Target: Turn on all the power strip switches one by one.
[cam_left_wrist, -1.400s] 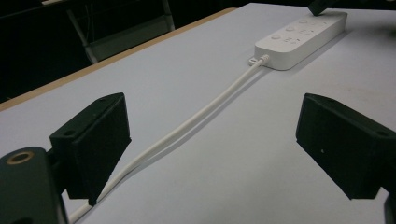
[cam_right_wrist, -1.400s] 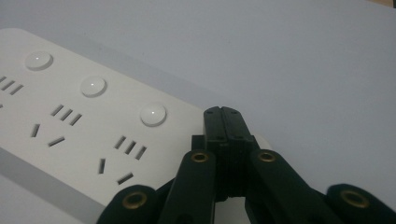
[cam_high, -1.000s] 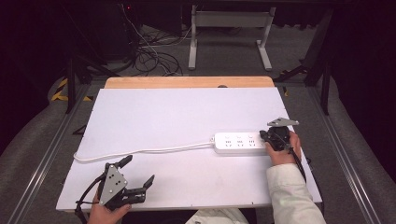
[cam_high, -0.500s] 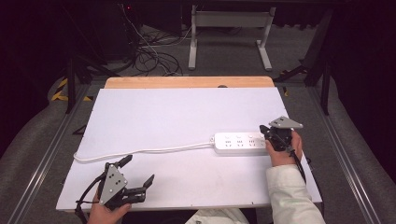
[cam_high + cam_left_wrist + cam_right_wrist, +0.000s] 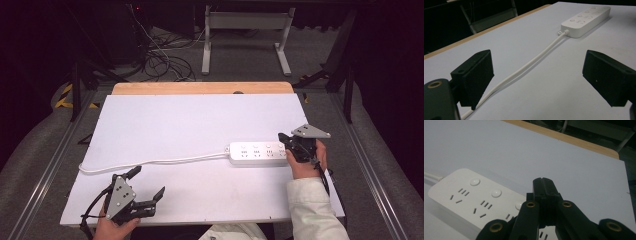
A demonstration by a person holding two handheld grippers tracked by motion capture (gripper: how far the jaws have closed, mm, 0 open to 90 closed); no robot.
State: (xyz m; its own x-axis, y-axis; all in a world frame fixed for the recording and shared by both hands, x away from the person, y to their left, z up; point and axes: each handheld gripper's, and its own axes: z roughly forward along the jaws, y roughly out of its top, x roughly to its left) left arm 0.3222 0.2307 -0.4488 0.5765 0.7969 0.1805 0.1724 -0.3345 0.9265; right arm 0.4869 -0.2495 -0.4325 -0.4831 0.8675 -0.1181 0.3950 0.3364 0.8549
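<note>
Clearly, your work centres on the power strip (image 5: 257,153), which lies flat on the white table (image 5: 190,125), switches up, so its buttons can be pressed from above. You hold the right gripper (image 5: 285,140) over the strip's right end with its jaws pressed together on nothing, a blunt tip suited to poking a switch. Well left of the strip, near where its cable (image 5: 150,162) bends, your left gripper (image 5: 147,184) rests with jaws spread wide, empty, apparently just parked.
</note>
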